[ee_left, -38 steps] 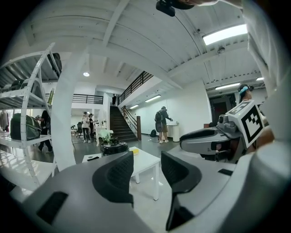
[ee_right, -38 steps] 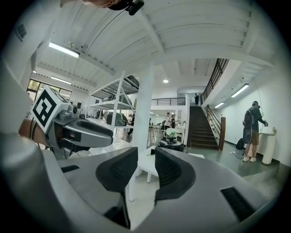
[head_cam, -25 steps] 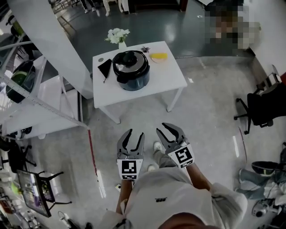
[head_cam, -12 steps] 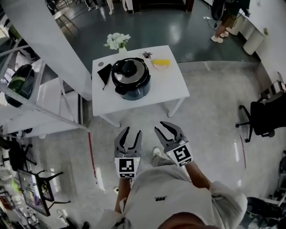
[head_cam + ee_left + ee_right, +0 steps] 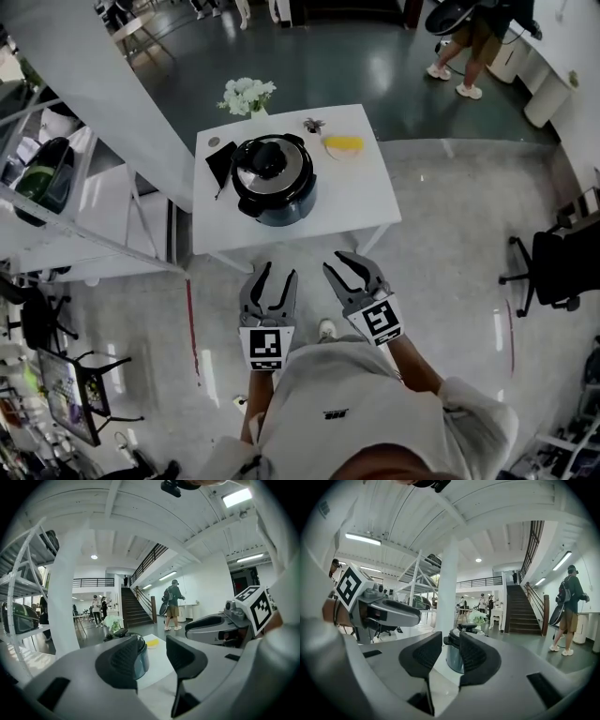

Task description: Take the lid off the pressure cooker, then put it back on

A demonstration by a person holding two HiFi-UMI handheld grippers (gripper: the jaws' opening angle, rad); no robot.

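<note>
The dark pressure cooker (image 5: 274,180) stands on a small white table (image 5: 361,202) with its black lid (image 5: 270,165) on. I am on the floor short of the table's near edge, both grippers held out level toward it. My left gripper (image 5: 277,274) is shut and holds nothing. Beside it, my right gripper (image 5: 337,264) is also shut and holds nothing. In the left gripper view the cooker (image 5: 142,660) shows behind the left gripper (image 5: 154,656). The right gripper view has the cooker (image 5: 453,660) ahead, beyond the right gripper (image 5: 450,656).
On the table lie a yellow thing (image 5: 343,144), a black item (image 5: 221,161) and a vase of white flowers (image 5: 247,96). A white pillar (image 5: 103,84) and metal shelving (image 5: 56,197) stand left. An office chair (image 5: 562,267) is at right. A person (image 5: 469,42) stands beyond.
The table and cooker have drawn closer to me in the head view. Both grippers keep the same pose, side by side, with nothing in them.
</note>
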